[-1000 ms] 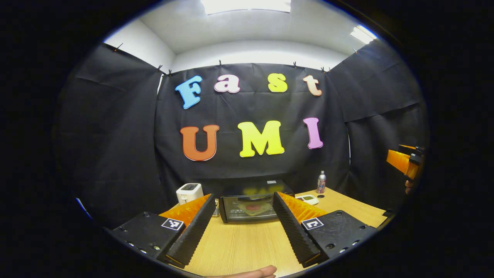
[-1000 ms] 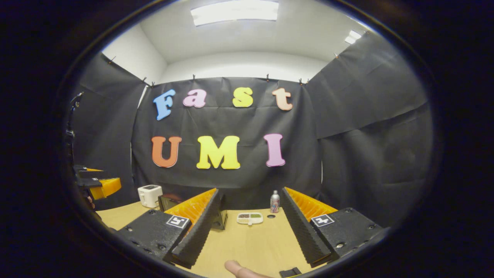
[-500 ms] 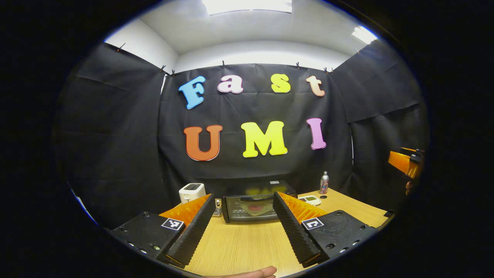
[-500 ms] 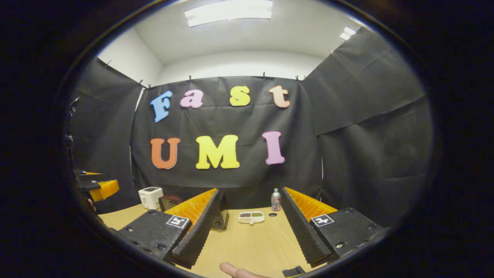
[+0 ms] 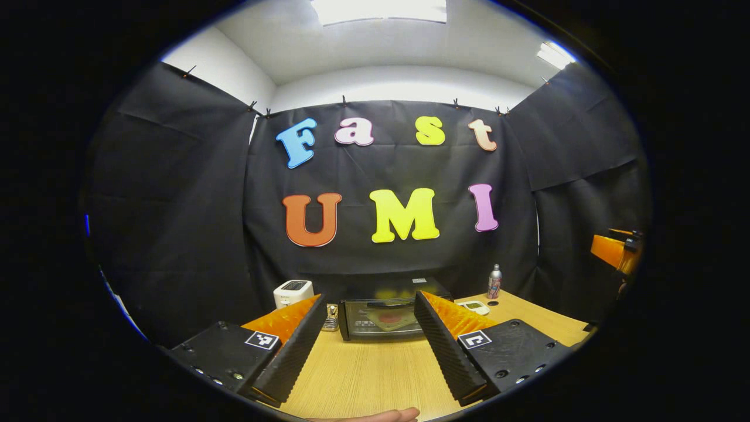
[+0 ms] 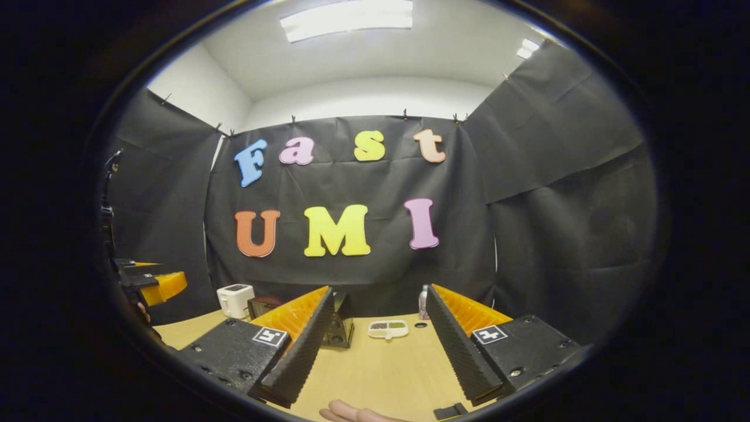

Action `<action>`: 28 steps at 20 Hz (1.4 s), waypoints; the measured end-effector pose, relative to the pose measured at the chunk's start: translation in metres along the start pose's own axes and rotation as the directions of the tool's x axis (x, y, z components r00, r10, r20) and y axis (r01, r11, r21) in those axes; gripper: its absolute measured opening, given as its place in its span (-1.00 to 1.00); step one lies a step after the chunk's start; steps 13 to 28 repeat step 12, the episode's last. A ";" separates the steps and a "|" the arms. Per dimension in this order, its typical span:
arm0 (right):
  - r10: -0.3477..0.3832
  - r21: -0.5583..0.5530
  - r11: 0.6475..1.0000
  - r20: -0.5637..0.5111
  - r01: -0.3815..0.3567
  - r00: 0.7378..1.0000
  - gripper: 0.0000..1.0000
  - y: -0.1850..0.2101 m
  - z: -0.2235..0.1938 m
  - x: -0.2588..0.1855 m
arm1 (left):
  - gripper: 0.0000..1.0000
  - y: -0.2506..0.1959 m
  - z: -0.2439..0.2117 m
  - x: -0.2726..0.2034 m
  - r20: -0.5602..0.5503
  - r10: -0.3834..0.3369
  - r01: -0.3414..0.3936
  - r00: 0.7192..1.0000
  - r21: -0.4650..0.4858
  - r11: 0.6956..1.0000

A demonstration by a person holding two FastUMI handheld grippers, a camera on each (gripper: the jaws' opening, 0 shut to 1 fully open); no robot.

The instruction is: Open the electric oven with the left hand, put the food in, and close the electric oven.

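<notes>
The black electric oven [image 5: 384,319] stands at the back of the wooden table [image 5: 369,375], its glass door shut, with a reddish shape showing on the glass. My left gripper [image 5: 369,300] is open in front of it, well short of the door, holding nothing. The food, a white divided dish [image 6: 388,329] with dark and green portions, lies to the oven's right and also appears in the left gripper view [image 5: 474,306]. My right gripper [image 6: 379,291] is open and empty, aimed at the dish from a distance. Its left finger hides part of the oven [image 6: 338,329].
A white toaster [image 5: 291,292] stands left of the oven with a small metal item [image 5: 331,316] between them. A slim can [image 5: 495,281] stands at the back right near the dish. The other gripper shows at each view's edge [image 5: 615,252] [image 6: 153,284]. A hand [image 6: 351,413] is at the bottom.
Both views have drifted slightly, so the oven, dish and can sit a little further right in them. Both grippers stay equally wide open, and nothing on the table has moved.
</notes>
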State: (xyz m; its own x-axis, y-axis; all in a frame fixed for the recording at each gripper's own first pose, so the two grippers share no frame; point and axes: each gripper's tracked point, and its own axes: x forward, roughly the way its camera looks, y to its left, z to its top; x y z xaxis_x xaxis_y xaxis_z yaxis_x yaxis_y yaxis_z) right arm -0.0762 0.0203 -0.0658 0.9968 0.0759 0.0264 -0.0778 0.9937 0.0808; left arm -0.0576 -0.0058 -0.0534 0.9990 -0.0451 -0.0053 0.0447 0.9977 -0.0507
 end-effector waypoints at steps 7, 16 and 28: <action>0.000 0.006 1.000 0.008 0.000 1.000 0.99 -0.002 -0.002 0.001 | 0.91 -0.003 -0.004 0.000 -0.004 -0.010 0.010 1.000 0.001 1.000; -0.009 0.006 1.000 0.024 0.009 1.000 0.89 -0.004 -0.002 0.003 | 0.90 -0.002 -0.013 -0.002 -0.007 -0.005 0.005 1.000 -0.020 1.000; -0.009 0.006 1.000 0.024 0.009 1.000 0.89 -0.004 -0.002 0.003 | 0.90 -0.002 -0.013 -0.002 -0.007 -0.005 0.005 1.000 -0.020 1.000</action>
